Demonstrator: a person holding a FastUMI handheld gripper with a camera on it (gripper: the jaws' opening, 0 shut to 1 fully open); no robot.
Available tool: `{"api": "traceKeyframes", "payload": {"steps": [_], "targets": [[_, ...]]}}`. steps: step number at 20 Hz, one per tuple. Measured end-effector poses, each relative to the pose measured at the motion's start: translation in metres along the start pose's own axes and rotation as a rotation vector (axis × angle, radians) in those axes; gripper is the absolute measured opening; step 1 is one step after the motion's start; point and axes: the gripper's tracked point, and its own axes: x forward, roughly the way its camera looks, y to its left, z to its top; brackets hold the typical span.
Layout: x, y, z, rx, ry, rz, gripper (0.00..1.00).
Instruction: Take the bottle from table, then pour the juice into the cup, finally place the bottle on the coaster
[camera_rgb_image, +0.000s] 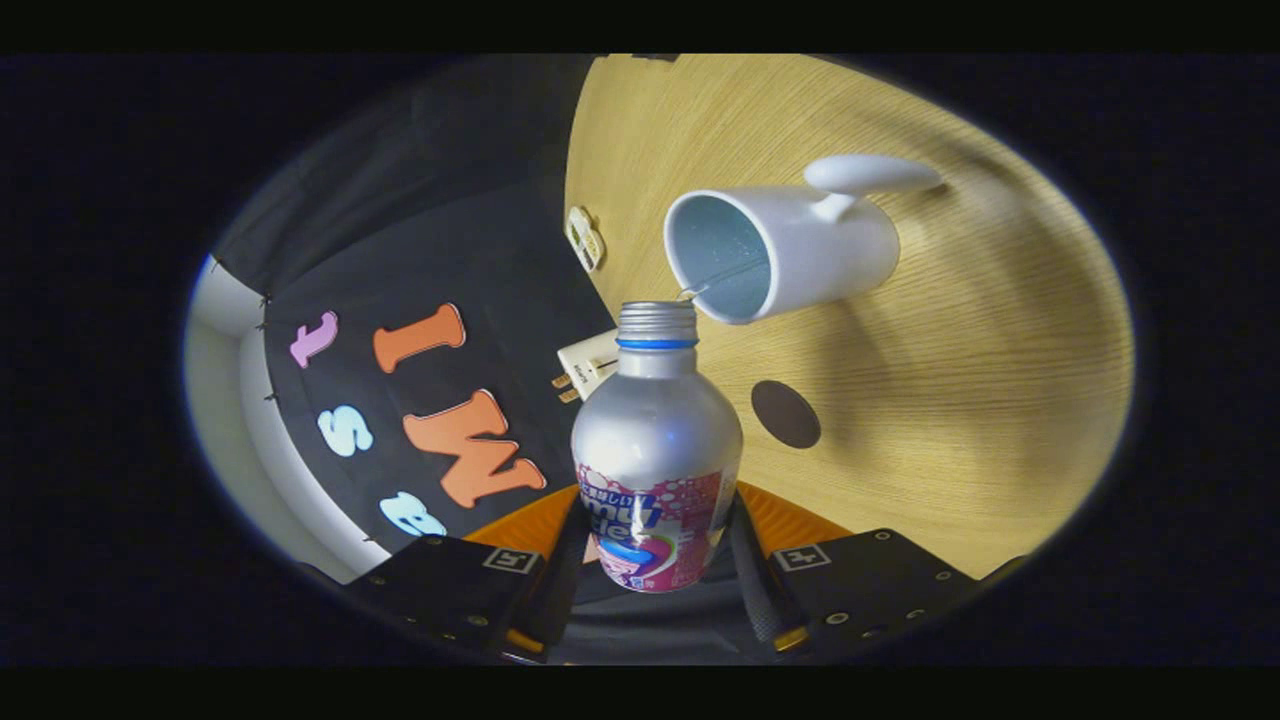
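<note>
Gripper view: at left, past the table's edge, hangs the booth's black cloth wall (400, 250), with a pale plug-like fitting (588, 366) at the table's rim. In the centre, the gripper (655, 560) has its two fingers closed in against the lower, labelled part of a silver metal bottle (655, 450), one on each side, so the bottle sits clamped between them with its uncapped threaded neck pointing away. The whole scene is rolled, which suggests the bottle is tipped for pouring; a thin stream appears to leave its mouth and reach the rim of the white cup (790, 245) just beyond and to the right. The cup stands on the wooden table (950, 400), its handle on the far right side. Nearer than the cup, a small dark round coaster (786, 413) lies flat on the wood, apart from both. The bottle looks light, rigid and smooth, likely slippery at the shoulder, so the grip low on the straight labelled wall seems the safest hold; thin metal could dent under hard pressure.
</note>
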Motion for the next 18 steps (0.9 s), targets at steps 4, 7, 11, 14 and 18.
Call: {"api": "traceKeyframes", "payload": {"steps": [4, 7, 11, 14, 18], "targets": [[0.0005, 0.0008, 0.0016, 0.001, -0.003, -0.011, 0.70], [0.0007, 0.0044, 0.0021, 0.023, -0.001, -0.005, 0.70], [-0.0007, 0.0026, 0.0013, 0.031, 0.002, -0.010, 0.71], [-0.0003, 0.0061, 0.0019, 0.048, 0.001, 0.004, 0.71], [0.0019, 0.0094, 0.0025, 0.064, 0.005, 0.008, 0.71]]}}
